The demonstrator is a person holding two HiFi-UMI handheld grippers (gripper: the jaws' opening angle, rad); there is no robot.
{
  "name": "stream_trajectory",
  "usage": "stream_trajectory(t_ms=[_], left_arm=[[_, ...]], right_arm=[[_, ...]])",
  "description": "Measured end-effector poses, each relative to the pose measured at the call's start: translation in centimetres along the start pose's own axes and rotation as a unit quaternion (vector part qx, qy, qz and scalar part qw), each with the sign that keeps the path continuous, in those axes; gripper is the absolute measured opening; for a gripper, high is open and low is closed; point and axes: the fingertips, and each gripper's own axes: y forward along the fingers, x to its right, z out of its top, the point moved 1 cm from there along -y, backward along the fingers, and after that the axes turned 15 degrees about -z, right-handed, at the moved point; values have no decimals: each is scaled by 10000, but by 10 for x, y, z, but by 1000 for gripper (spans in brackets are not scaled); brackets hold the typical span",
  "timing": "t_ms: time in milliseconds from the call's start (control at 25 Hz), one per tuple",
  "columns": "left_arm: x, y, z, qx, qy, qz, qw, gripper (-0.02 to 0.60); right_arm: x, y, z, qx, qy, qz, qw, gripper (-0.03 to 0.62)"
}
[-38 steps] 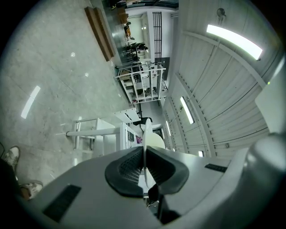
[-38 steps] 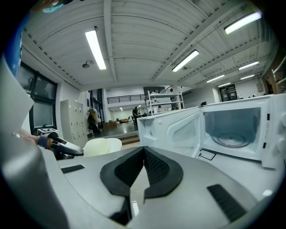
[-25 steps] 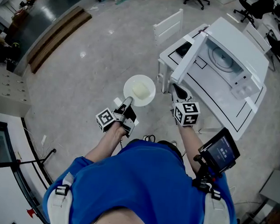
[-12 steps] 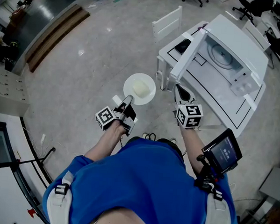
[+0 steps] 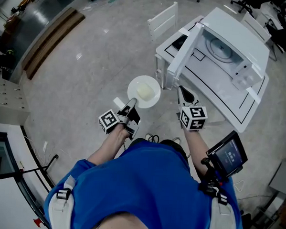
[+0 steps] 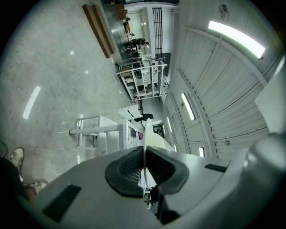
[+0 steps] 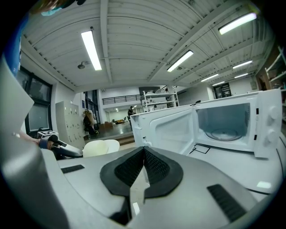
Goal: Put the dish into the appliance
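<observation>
Left gripper pinches the dish rim; right gripper is closed, empty. The dish (edge-held) could clip the microwave door.

We see the dish as smooth, pale and faintly glossy. At two o'clock from it, the microwave has a smooth white shell with a soft sheen. The floor is grey, polished and reflective. The left gripper and right gripper look like matt grey plastic, with black ribbed pads. At ten o'clock lie brown, wood-like boards.
</observation>
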Motion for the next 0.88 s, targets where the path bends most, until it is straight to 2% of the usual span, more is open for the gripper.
stream_trajectory(t_ms=[280, 600, 880], left_arm=[[-4, 6, -2, -91, 44, 63, 9999, 17], [-5, 4, -8, -133, -82, 75, 9998, 17], [-4, 8, -14, -283, -171, -54, 9994, 17]], right_arm=[[8, 0, -1, 22, 16, -99, 9999, 2], [10, -5, 2, 45, 35, -187, 9998, 3], [13, -10, -1, 31, 64, -308, 9995, 2]])
